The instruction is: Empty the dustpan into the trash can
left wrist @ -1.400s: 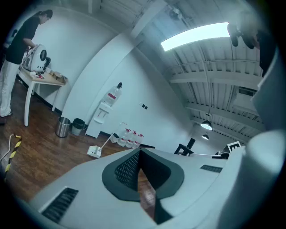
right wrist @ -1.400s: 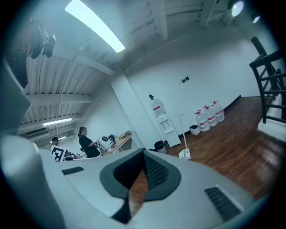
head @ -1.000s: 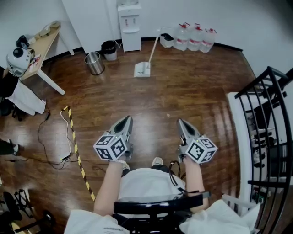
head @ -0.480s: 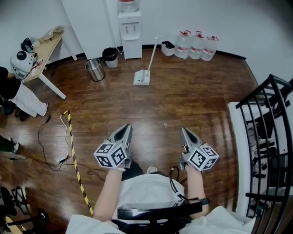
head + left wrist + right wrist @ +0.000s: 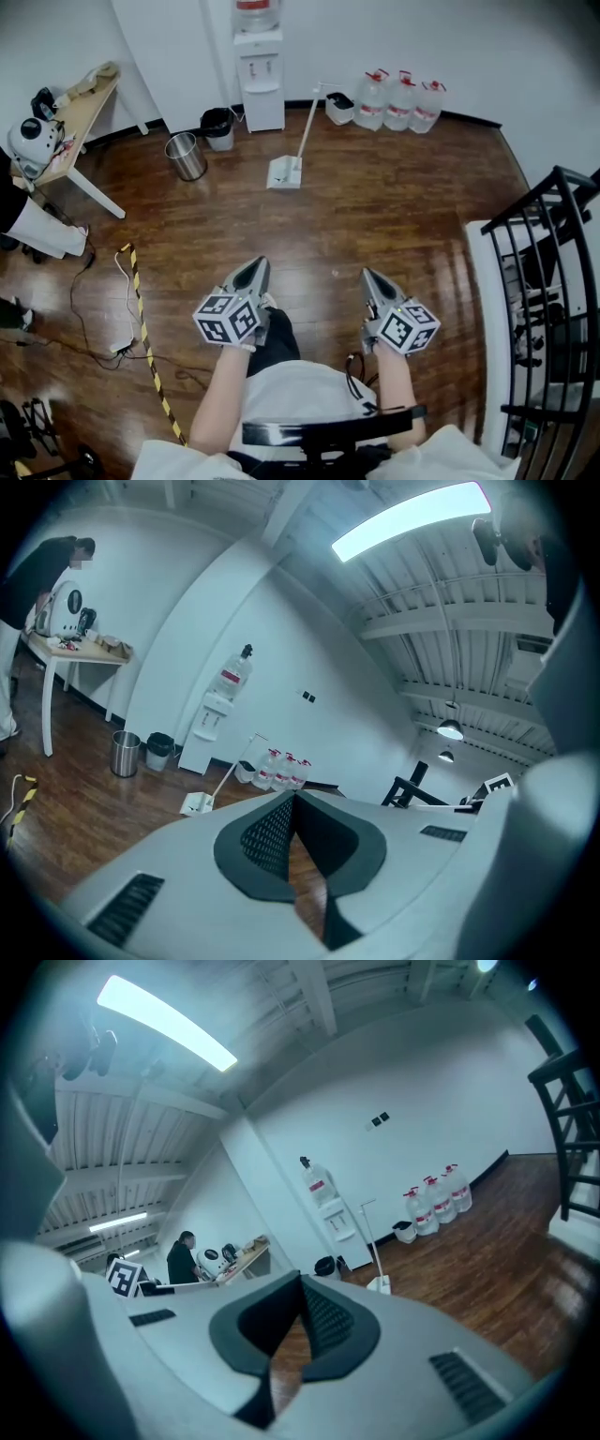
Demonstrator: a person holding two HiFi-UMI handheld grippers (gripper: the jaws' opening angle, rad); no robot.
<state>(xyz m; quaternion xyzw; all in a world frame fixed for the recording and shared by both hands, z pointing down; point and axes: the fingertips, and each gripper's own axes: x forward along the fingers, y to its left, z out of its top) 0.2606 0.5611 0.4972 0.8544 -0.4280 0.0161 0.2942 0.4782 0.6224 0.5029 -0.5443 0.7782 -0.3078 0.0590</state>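
Jaws clenched, empty, on left gripper (image 5: 254, 269) and right gripper (image 5: 371, 278). Approach step, I judge; next I reach the far dustpan (image 5: 284, 173) and open for its handle (image 5: 307, 122).

Bright light from a ceiling strip lamp (image 5: 410, 520); sheen on the floor (image 5: 412, 206); fisheye edges, dark corners.

The left tongs (image 5: 256, 265) and right tongs (image 5: 367, 276) point forward, closed.
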